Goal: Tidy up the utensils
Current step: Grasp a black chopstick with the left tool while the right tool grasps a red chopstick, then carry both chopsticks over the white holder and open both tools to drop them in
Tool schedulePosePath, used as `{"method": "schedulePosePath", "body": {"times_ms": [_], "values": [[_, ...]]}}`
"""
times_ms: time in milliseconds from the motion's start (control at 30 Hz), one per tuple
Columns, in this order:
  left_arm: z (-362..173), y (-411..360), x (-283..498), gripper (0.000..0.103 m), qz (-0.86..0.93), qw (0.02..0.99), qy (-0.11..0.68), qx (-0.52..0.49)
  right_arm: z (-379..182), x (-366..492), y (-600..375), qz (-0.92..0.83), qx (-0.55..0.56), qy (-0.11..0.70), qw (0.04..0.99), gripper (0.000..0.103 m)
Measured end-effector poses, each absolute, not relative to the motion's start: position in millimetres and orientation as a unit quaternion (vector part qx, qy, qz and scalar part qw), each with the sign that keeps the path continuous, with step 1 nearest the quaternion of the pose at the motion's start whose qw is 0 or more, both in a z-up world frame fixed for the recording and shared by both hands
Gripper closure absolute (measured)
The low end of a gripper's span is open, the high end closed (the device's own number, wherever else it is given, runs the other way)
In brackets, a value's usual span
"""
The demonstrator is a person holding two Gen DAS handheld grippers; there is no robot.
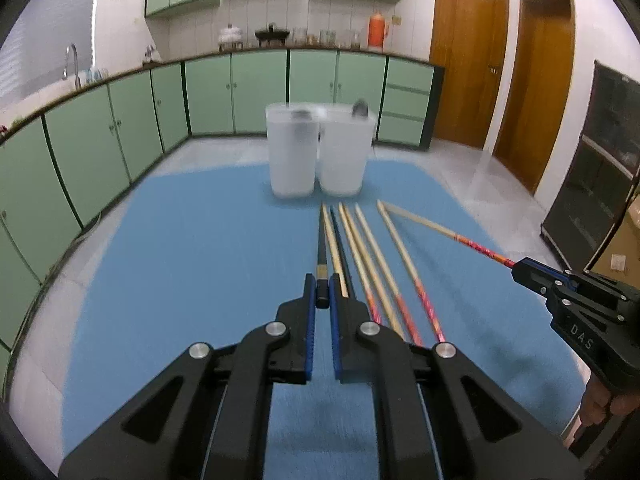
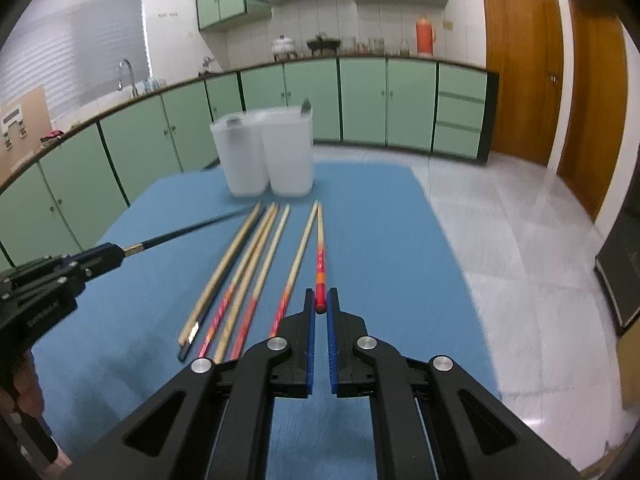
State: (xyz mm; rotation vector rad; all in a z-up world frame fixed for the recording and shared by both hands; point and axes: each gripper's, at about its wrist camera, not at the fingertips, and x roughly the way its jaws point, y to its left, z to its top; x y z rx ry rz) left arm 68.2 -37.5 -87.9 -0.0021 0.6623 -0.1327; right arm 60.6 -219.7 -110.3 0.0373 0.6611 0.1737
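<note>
Several chopsticks [image 1: 372, 264] lie side by side on a blue mat [image 1: 192, 264], pointing at two frosted white containers [image 1: 318, 152] at the mat's far end. My left gripper [image 1: 322, 294] is shut on the end of a black chopstick [image 1: 321, 240]. My right gripper [image 2: 320, 300] is shut on the red end of a wooden chopstick [image 2: 320, 248]; it also shows in the left wrist view [image 1: 520, 272]. The left gripper shows in the right wrist view [image 2: 108, 258] with the black chopstick [image 2: 180, 234]. A dark utensil tip sticks out of each container.
The mat [image 2: 380, 260] covers a table with tiled floor [image 2: 520, 248] beyond its right edge. Green kitchen cabinets [image 1: 240, 88] run along the back and left. Wooden doors [image 1: 468, 56] stand at the right. A person's hand [image 1: 612, 404] holds the right gripper.
</note>
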Motion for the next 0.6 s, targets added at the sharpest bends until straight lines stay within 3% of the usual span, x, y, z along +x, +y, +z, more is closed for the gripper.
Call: {"method": "schedulePosePath", "body": {"times_ms": [267, 600], "values": [[-31.1, -31.9, 81.7, 0.097, -0.066, 0.962, 0.266, -0.015, -57.0, 74.6, -225.9, 0.097, 0.019, 0.268, 0.958, 0.098], [1.4, -34.6, 115.6, 0.097, -0.077, 0.968, 0.238, -0.025, -11.4, 111.0, -229.9, 0.109, 0.026, 0.248, 0.962, 0.098]]}}
